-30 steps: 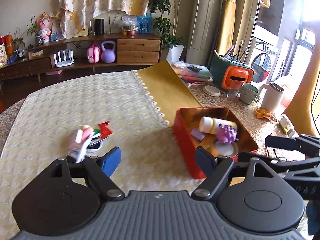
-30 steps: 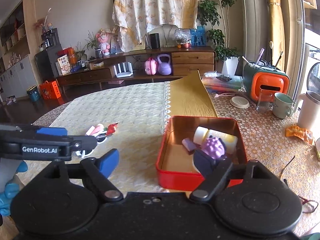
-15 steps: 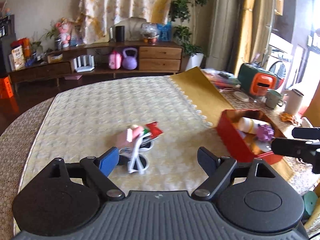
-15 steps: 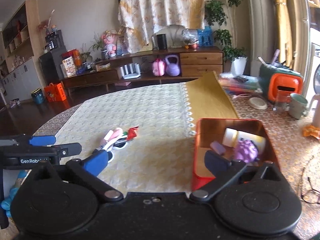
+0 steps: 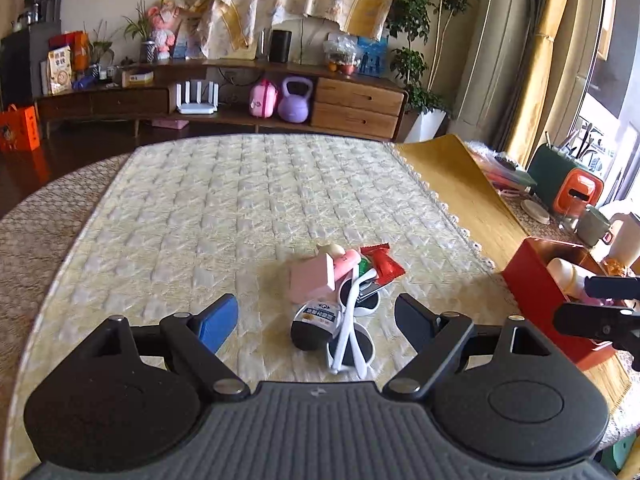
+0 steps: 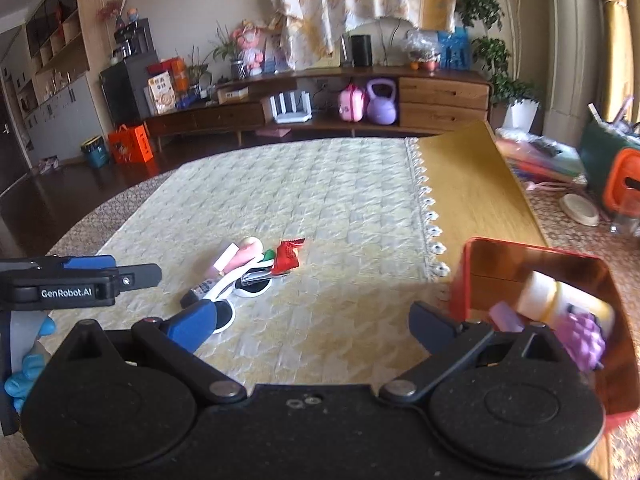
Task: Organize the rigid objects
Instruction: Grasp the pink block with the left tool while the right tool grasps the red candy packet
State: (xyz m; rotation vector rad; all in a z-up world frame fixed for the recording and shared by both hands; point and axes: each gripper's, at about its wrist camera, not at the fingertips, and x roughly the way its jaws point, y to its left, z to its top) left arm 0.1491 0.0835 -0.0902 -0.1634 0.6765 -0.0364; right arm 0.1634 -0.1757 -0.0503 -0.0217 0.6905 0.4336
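A small pile lies on the cream cloth: white sunglasses point(image 5: 352, 340), a black tube point(image 5: 314, 324), a pink box point(image 5: 312, 280), a pink stick point(image 5: 346, 262) and a red wrapper point(image 5: 382, 264). My left gripper point(image 5: 318, 320) is open, and the near end of the pile sits between its fingers without touching them. My right gripper point(image 6: 314, 326) is open wide over bare cloth, with the pile point(image 6: 248, 272) ahead to its left. To its right, the red tin point(image 6: 520, 264) holds a white bottle point(image 6: 544, 294) and a purple toy point(image 6: 580, 336). A blue-gloved hand point(image 6: 28, 364) holds the left gripper point(image 6: 136, 270).
A yellow mat point(image 5: 452, 184) lies under the red tin point(image 5: 536, 292). Mugs point(image 5: 596, 226), a coaster and an orange-and-green box point(image 5: 568, 188) stand at the far right of the table. A wooden sideboard point(image 5: 356, 100) runs along the back wall.
Both grippers have swung left, away from the tin, and dropped toward the pile. The pile now sits between the left gripper's fingers. The right gripper's jaws have spread wider.
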